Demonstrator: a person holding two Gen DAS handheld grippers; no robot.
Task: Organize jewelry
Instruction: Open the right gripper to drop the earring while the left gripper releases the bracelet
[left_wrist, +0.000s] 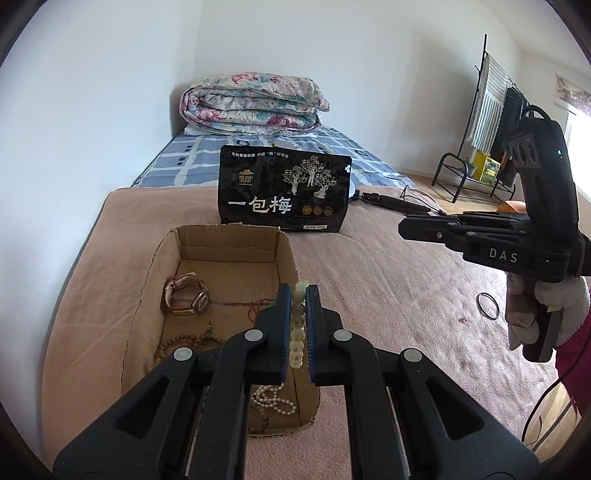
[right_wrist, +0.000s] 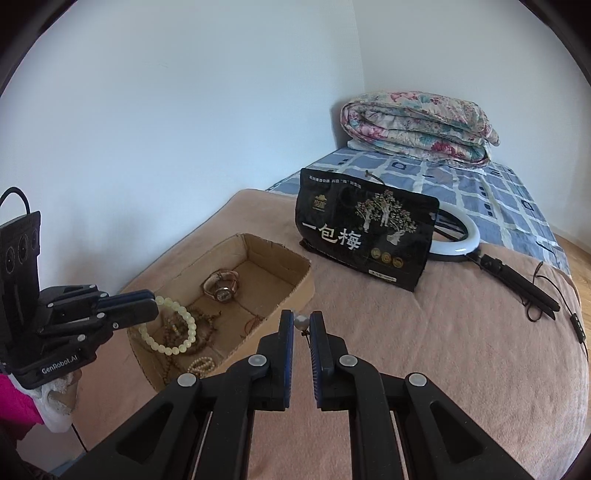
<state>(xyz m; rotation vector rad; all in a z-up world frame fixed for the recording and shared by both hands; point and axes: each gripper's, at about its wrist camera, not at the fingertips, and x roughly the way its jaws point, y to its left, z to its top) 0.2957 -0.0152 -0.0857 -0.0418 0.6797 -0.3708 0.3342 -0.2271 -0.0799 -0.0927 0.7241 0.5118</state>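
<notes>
Bed (left_wrist: 369, 295), under a peach-pink fleece blanket, carries everything; no worktop here. At its far end a folded floral quilt (left_wrist: 251, 105), nearer a black foil snack pouch with white characters (left_wrist: 282, 194).

Open brown cardboard box (left_wrist: 229, 240) sits ahead of my left gripper (left_wrist: 298, 295). Inside: a rose-gold wristwatch with a pale strap (left_wrist: 186, 297), a brown wooden-bead strand (left_wrist: 184, 343), a small white pearl string (left_wrist: 273, 398).

Left fingers are closed on a pale jade-coloured bead bracelet (left_wrist: 297, 332), held over the box's near right corner. Right gripper (right_wrist: 301, 321) has its fingers clamped on a small grey-white faceted bead with a thin brown cord (right_wrist: 301, 322), above the blanket just beside the box.

Handling, my judgement: the bracelet is light, with hard, slick beads, probably on elastic, so it will swing and may roll between the pads. I would grip across a single bead. The faceted bead is tiny, and its cord limp.

Right view shows the bracelet as a full loop hanging from the left fingers, plus a white ring light (right_wrist: 461, 236) behind the pouch. Left view shows the bracelet edge-on, a thin black ring (left_wrist: 488, 304) lying on the blanket, and a gloved hand (left_wrist: 543, 306) on the right gripper's handle.
</notes>
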